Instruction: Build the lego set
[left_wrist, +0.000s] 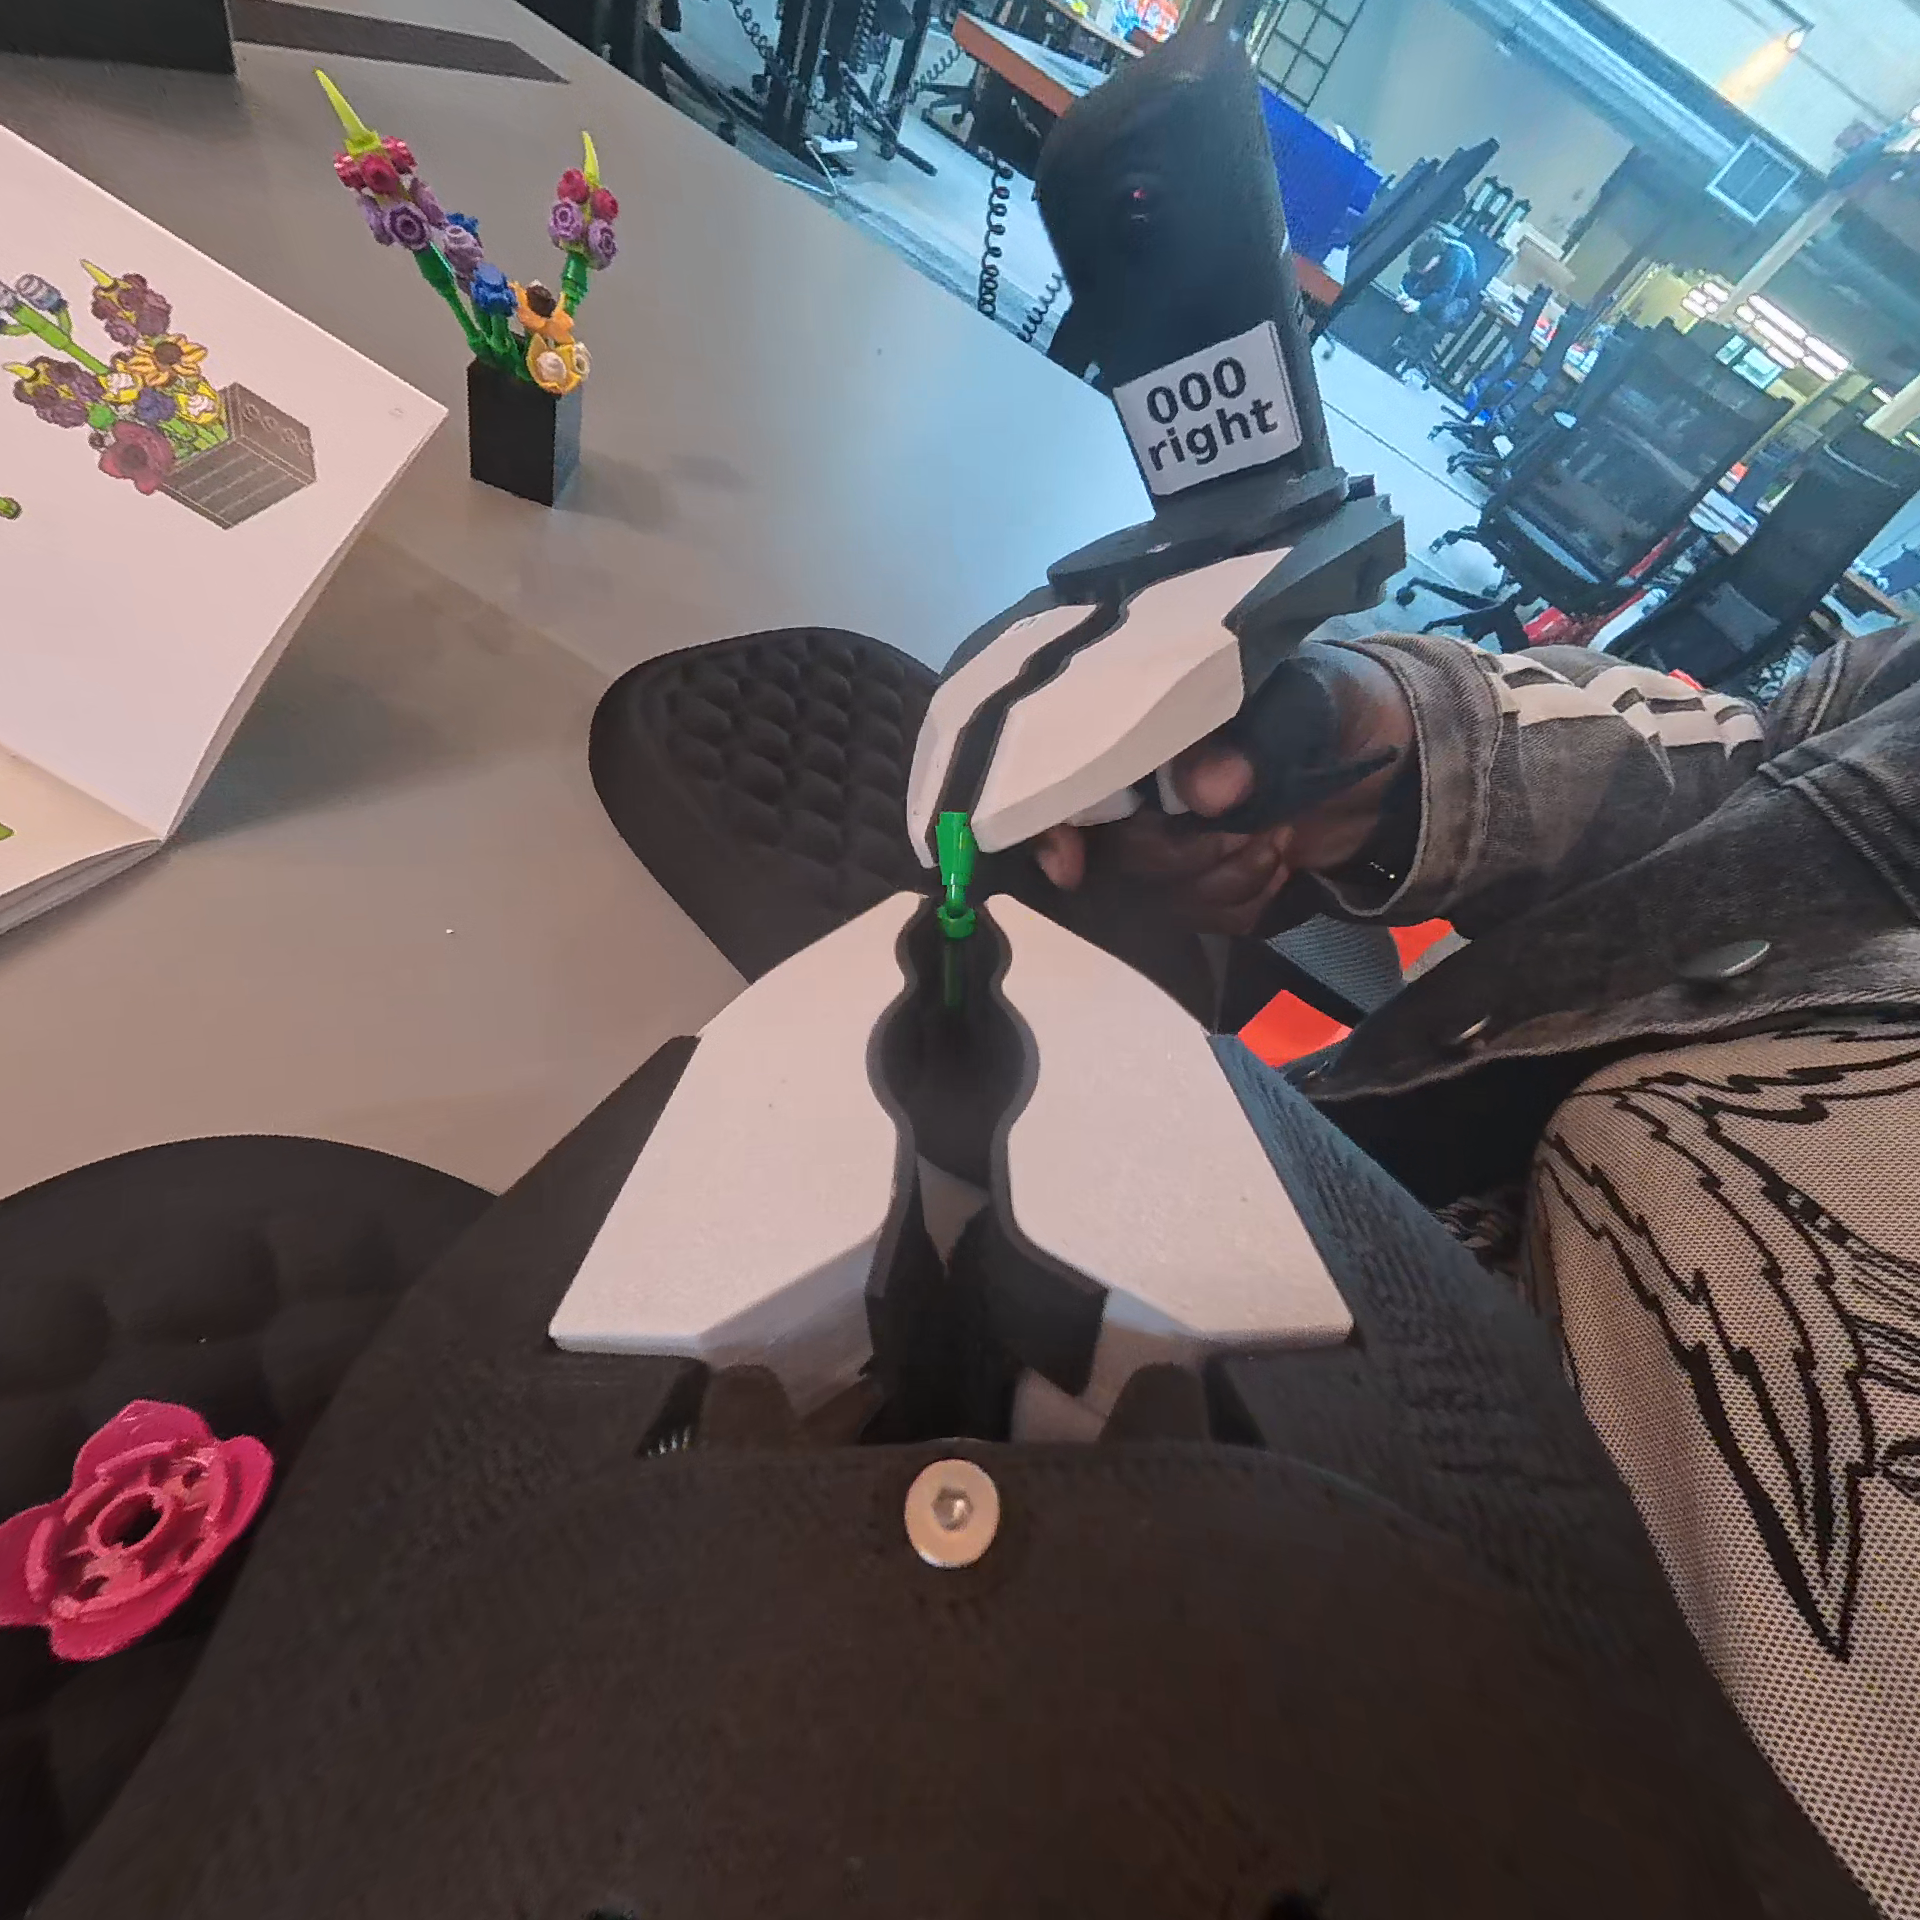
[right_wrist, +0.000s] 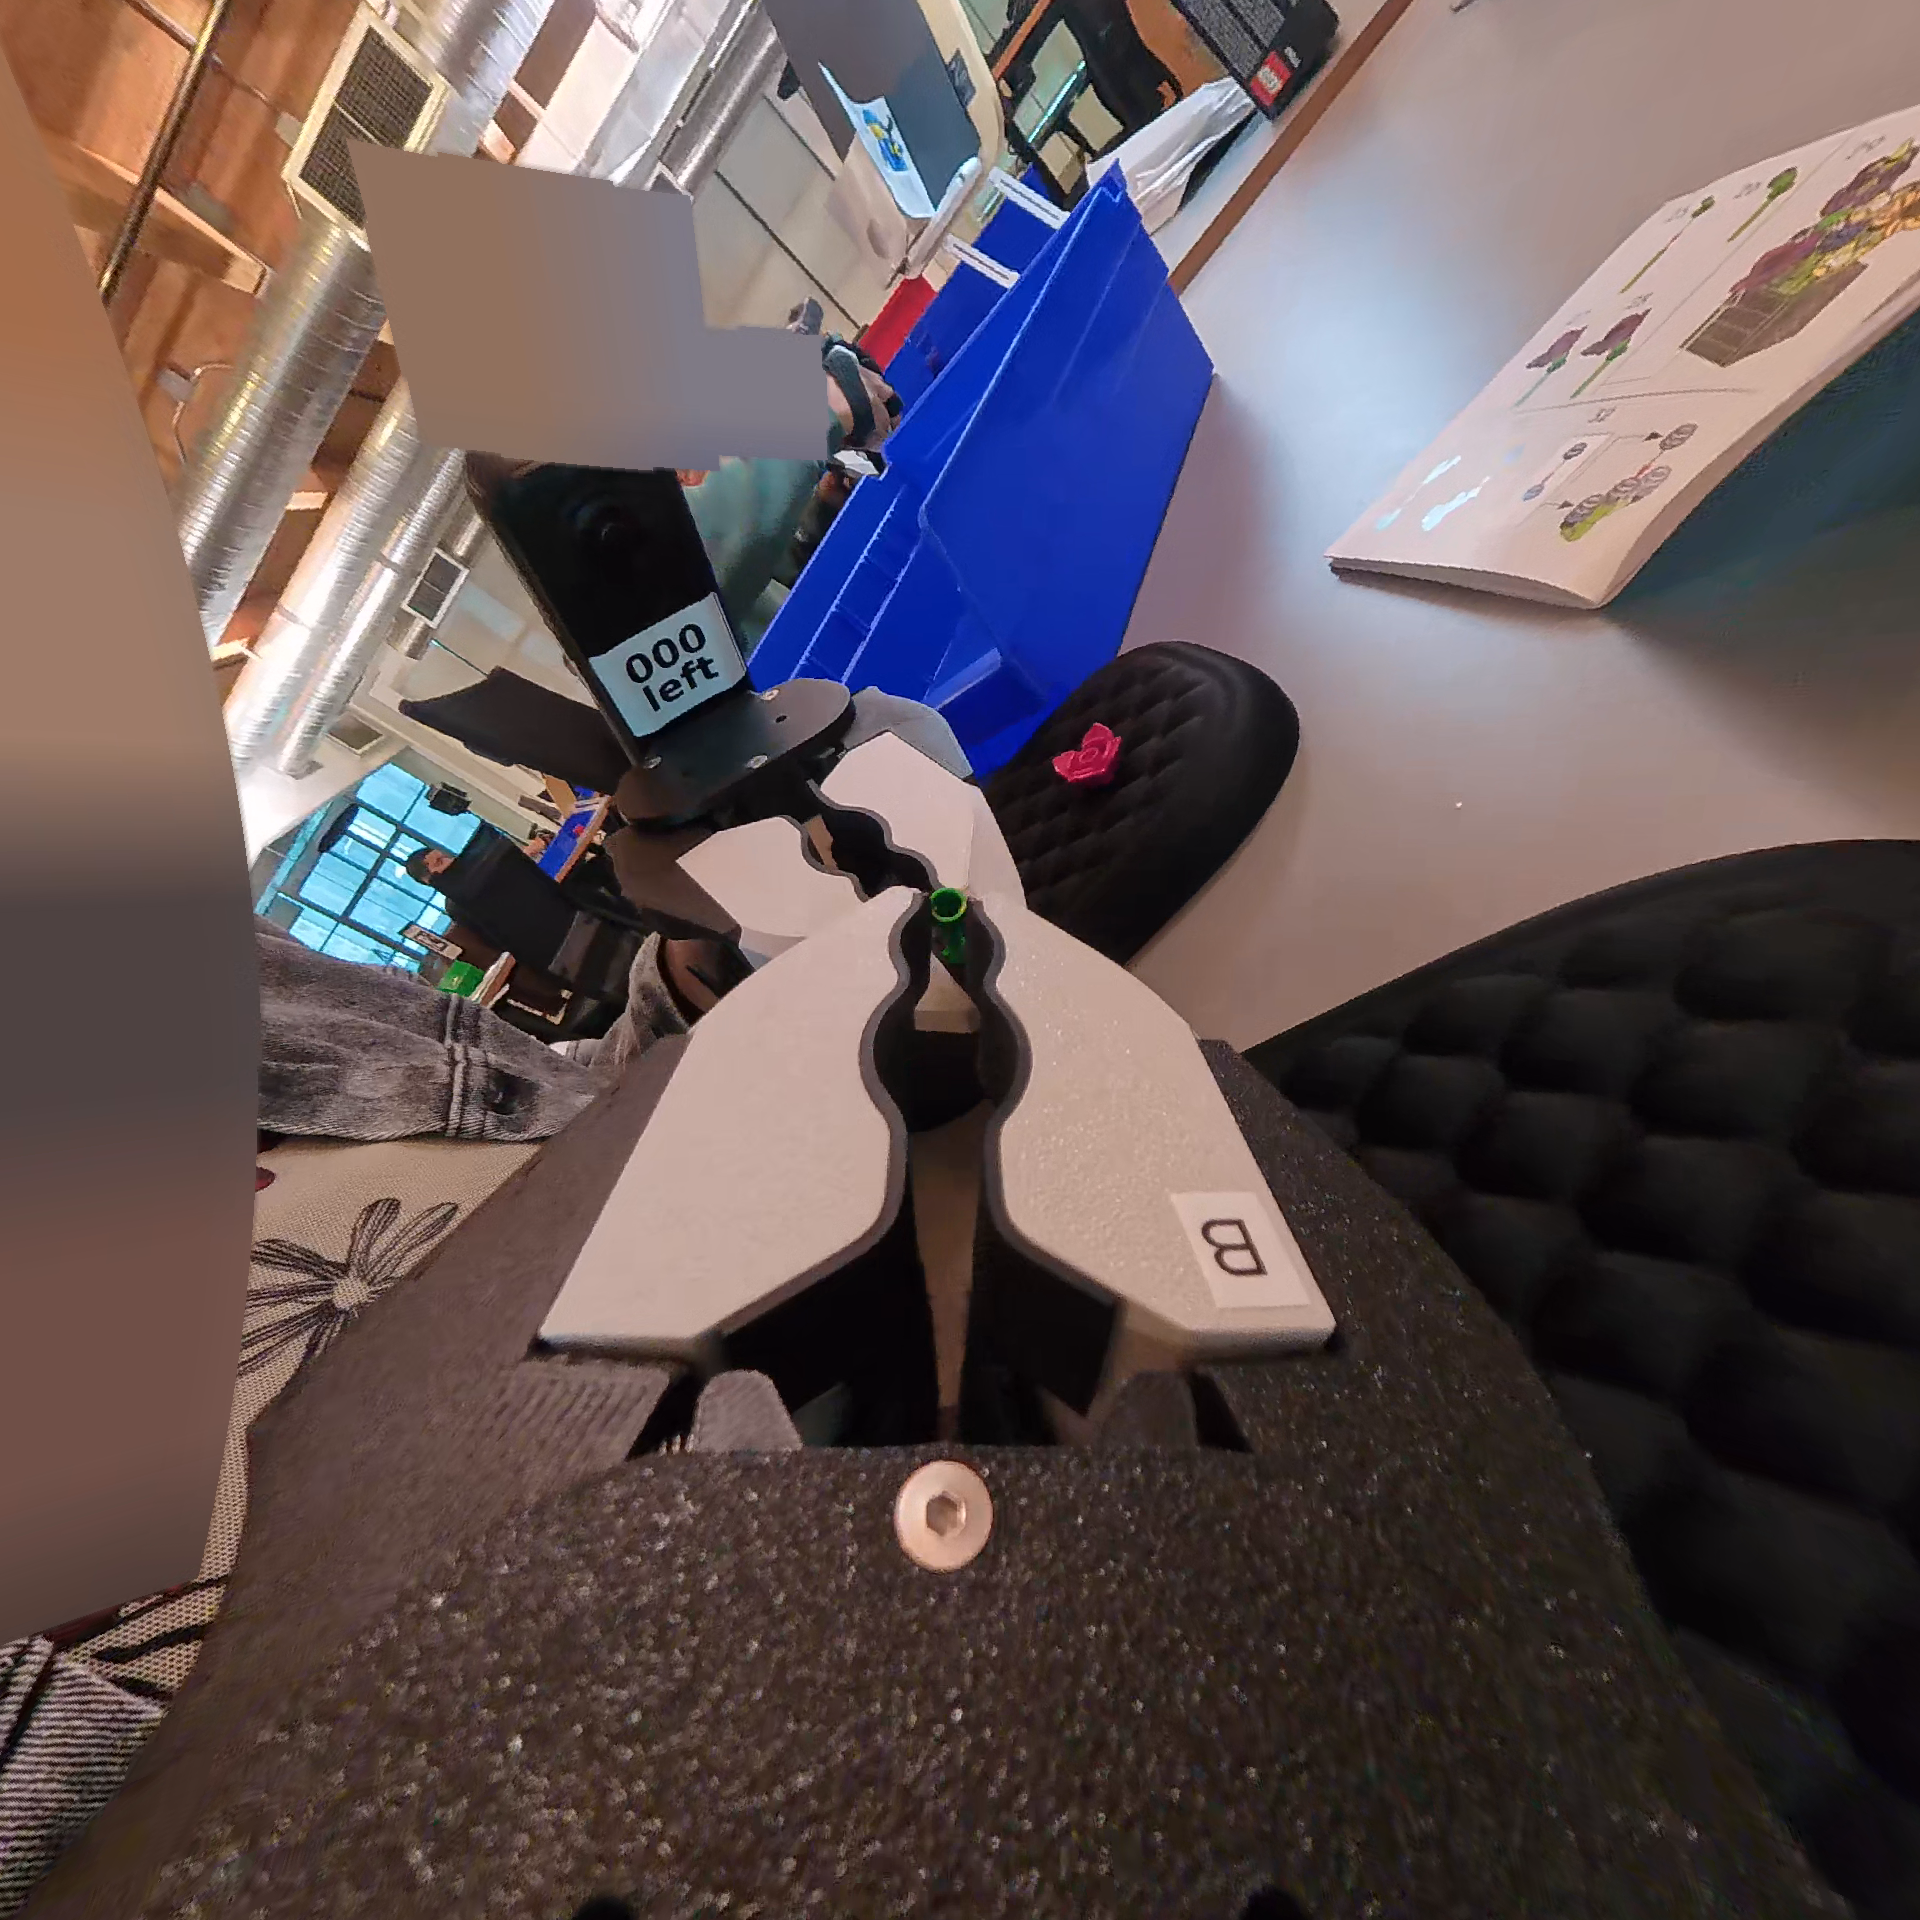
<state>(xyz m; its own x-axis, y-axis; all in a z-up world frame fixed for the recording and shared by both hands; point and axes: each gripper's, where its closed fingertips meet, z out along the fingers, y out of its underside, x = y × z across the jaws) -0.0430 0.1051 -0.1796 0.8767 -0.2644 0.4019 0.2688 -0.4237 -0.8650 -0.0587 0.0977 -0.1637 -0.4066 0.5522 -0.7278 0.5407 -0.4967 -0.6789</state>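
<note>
In the left wrist view my left gripper (left_wrist: 951, 906) is shut on a thin green stem piece (left_wrist: 951, 951). My right gripper (left_wrist: 951, 829) faces it tip to tip and is shut on a second green stem piece (left_wrist: 954, 844). The two pieces meet end to end between the fingertips, held in the air above the table edge. In the right wrist view my right gripper (right_wrist: 943, 906) pinches the green piece (right_wrist: 948, 916), with the left gripper (right_wrist: 920, 883) just behind it. A built flower bouquet in a black pot (left_wrist: 509, 312) stands on the grey table.
An open instruction booklet (left_wrist: 156, 468) (right_wrist: 1662, 364) lies on the table. A magenta flower piece (left_wrist: 114, 1527) (right_wrist: 1086, 756) rests on a black quilted pad (right_wrist: 1195, 748). Another black pad (left_wrist: 769, 748) lies under the grippers. Blue bins (right_wrist: 1039, 468) stand at the table's edge. Less than 4 cm separates the two grippers' tips.
</note>
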